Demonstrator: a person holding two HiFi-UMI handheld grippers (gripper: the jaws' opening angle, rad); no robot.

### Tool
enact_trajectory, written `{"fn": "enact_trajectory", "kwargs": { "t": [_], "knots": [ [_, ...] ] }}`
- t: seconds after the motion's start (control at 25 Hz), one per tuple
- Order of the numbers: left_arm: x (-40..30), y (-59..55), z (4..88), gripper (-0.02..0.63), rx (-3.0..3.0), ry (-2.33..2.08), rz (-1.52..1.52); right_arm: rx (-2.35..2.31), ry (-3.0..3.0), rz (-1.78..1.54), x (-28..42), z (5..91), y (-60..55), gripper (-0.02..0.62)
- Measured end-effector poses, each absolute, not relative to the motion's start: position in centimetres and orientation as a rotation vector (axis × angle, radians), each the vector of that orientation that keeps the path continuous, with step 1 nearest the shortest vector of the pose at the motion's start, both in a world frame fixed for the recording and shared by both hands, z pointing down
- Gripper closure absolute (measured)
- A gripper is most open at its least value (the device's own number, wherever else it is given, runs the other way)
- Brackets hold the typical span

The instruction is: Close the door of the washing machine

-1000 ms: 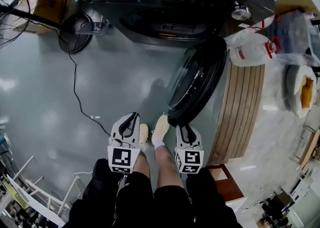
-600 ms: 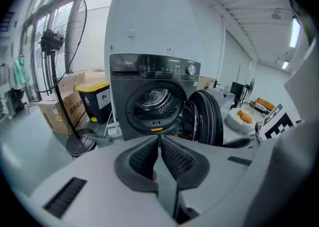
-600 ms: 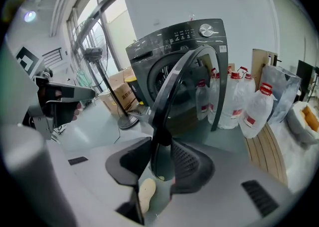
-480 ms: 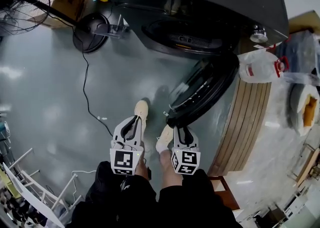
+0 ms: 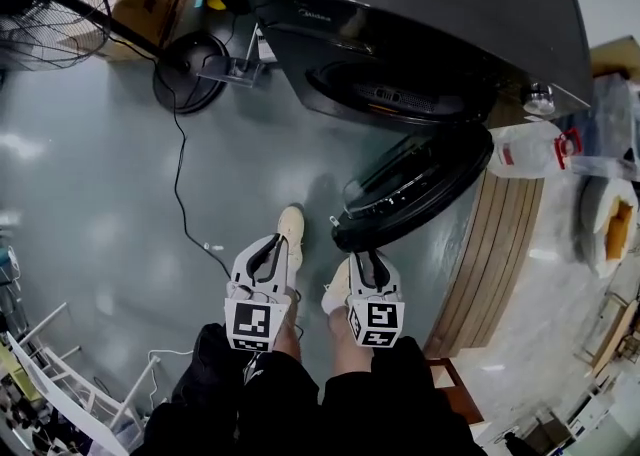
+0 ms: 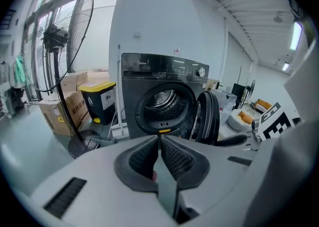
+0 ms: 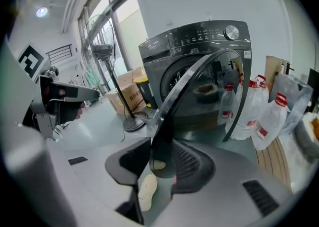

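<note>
Opening around its rim, the right tongs (image 5: 364, 260) loosen on the washing machine door (image 5: 415, 189), so it can swing. It hangs half shut at the front of the washing machine (image 5: 430, 24). The left tongs (image 5: 272, 244) are pinched together, empty.

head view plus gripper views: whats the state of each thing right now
Dark grey front-loading washing machine: drum mouth uncovered.
Round black glass door: partly open.
Left gripper: shut, empty.
Right gripper: opening, door rim between its fingers.
Black pedestal fan: upright.
Black bin with yellow lid: lid down.
</note>
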State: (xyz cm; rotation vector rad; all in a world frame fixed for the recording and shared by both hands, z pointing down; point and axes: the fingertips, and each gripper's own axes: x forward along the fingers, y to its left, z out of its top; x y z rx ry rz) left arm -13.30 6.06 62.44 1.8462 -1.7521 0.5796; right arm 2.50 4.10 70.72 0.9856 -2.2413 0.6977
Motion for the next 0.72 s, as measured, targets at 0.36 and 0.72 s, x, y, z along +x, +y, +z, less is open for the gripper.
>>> {"fn": "enact_trajectory", "kwargs": {
  "t": [0.36,0.72],
  "knots": [
    [-18.6,4.9,61.7,0.569,1.855,-1.754,0.569,0.988,-2.225,0.649,-2.0,70.5,2.5,0.451],
    [-21.8,3.4,60.9,0.568,1.882,-1.736,0.570,0.992,-2.221,0.591,-5.6,70.1,0.6,0.457]
  ]
}}
